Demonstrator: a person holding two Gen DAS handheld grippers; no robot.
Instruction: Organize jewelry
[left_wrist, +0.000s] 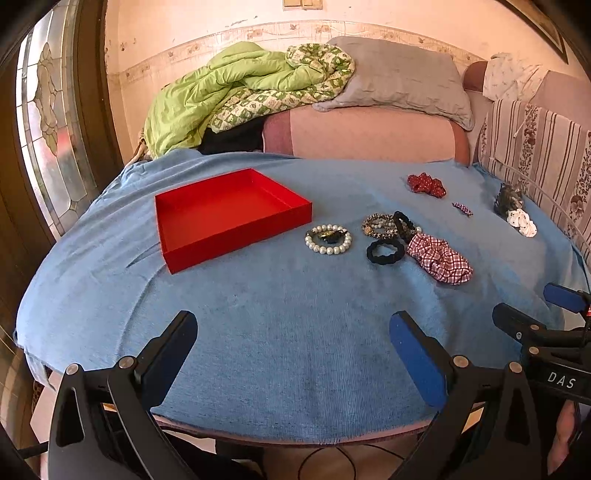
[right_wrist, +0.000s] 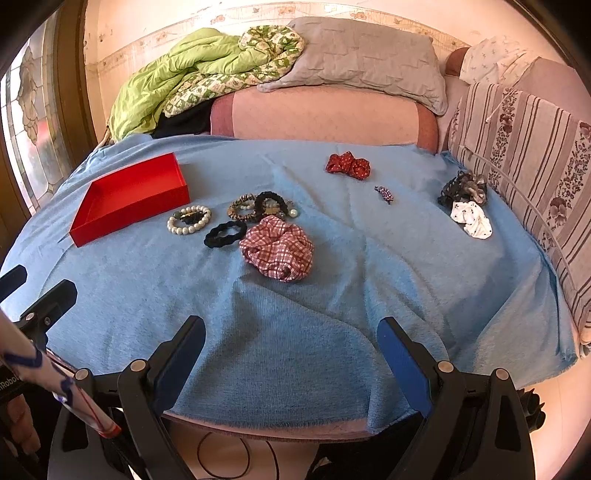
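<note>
- The left gripper (left_wrist: 293, 341) hangs over the near edge of the blue cloth (left_wrist: 277, 332). Its two fingers are spread wide and hold nothing.
- The right gripper (right_wrist: 291, 347) is just beside it, also low over the near edge. Its fingers are spread wide too, and nothing is between them.
- The jewelry lies farther back on the cloth, well apart from both grippers.
- The pearl bracelet (left_wrist: 328, 239) sits just beside the red tray (left_wrist: 229, 214), with a small dark thing inside its ring.
- Next to it is a black hair tie (left_wrist: 386, 252) and a little pile of bead bracelets (left_wrist: 384, 225).
- The pink checked scrunchie (right_wrist: 277, 248) touches that pile.
- Farther back are a red dotted scrunchie (right_wrist: 348, 165), a small purple clip (right_wrist: 384, 193), a white dotted scrunchie (right_wrist: 472, 218) and a dark claw clip (right_wrist: 461, 188).
- The red tray has nothing in it.
</note>
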